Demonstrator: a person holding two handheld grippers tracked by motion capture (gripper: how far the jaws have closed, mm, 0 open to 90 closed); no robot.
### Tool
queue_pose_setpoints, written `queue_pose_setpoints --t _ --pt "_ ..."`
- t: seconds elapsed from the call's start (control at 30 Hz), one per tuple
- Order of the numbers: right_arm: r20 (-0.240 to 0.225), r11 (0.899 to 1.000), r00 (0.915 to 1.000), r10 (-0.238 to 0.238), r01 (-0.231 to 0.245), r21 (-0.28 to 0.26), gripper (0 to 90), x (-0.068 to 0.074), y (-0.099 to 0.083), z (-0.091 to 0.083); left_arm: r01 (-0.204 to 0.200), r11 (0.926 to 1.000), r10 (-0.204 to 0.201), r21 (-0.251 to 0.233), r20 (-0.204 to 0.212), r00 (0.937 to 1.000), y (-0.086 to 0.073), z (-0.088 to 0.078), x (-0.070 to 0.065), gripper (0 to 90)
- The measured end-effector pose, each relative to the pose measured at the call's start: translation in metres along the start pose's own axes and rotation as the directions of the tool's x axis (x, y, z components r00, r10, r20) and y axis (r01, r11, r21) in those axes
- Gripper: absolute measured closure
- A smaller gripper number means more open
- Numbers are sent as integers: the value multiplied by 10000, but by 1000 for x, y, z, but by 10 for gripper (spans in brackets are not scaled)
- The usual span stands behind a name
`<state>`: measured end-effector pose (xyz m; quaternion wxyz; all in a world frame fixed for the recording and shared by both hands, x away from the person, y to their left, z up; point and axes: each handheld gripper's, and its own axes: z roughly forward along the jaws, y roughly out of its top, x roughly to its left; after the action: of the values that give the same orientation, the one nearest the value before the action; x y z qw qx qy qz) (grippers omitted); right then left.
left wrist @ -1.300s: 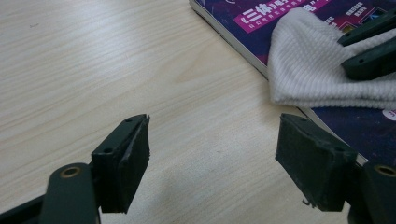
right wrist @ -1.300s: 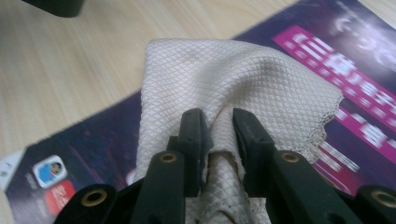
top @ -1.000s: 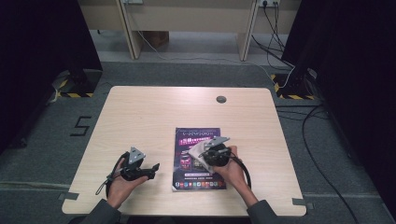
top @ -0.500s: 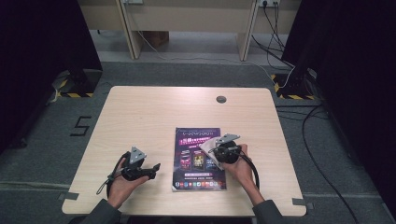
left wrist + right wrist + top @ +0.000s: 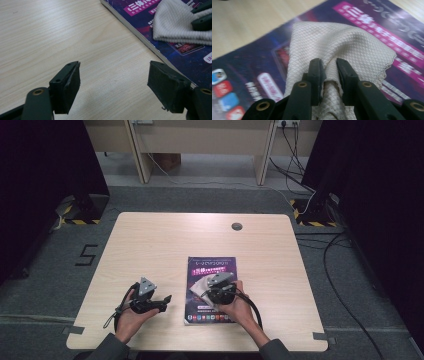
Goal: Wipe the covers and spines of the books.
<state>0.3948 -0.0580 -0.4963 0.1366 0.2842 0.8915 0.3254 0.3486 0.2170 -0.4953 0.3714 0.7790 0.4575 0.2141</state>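
Note:
A purple magazine point(image 5: 212, 265) lies flat on the wooden table point(image 5: 175, 240), near the front edge. On its cover sits a white waffle-weave cloth point(image 5: 337, 42), bunched up; it is a pale patch point(image 5: 199, 289) from the high view. My right gripper point(image 5: 329, 75) is shut on a fold of this cloth and rests on the magazine point(image 5: 249, 67). From above, the right gripper point(image 5: 207, 292) points left over the cover. My left gripper point(image 5: 113, 85) stands open over bare wood left of the magazine point(image 5: 185, 50), with nothing between its pads. It is also in the high view point(image 5: 161, 303).
A round cable hole point(image 5: 236, 226) sits near the table's far edge. Cables trail over the floor at the right point(image 5: 340, 270). Black curtains stand on both sides. The other gripper's jaws point(image 5: 202, 17) reach into the left gripper view's top right corner, on the cloth point(image 5: 175, 22).
My right gripper carried the cloth a little to the right across the cover, then back to the left. The left gripper has stayed where it was.

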Motion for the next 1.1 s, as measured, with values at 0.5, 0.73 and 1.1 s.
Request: queue_pose_setpoints --t 0.5,0.73,1.1 --pt "-947 9976 9931 -690 677 -162 745 39 4 2 44 10000 -44 -22 -61 10000 0 -1 0 256" --pt "-1401 9940 9841 -1090 1062 -276 744 57 1 -1 66 10000 -67 -51 -137 9999 0 -2 1 256" --pt "-1777 9915 9755 -1300 1275 -255 740 62 -2 -5 24 10000 -24 -18 -152 9999 0 -2 1 255"
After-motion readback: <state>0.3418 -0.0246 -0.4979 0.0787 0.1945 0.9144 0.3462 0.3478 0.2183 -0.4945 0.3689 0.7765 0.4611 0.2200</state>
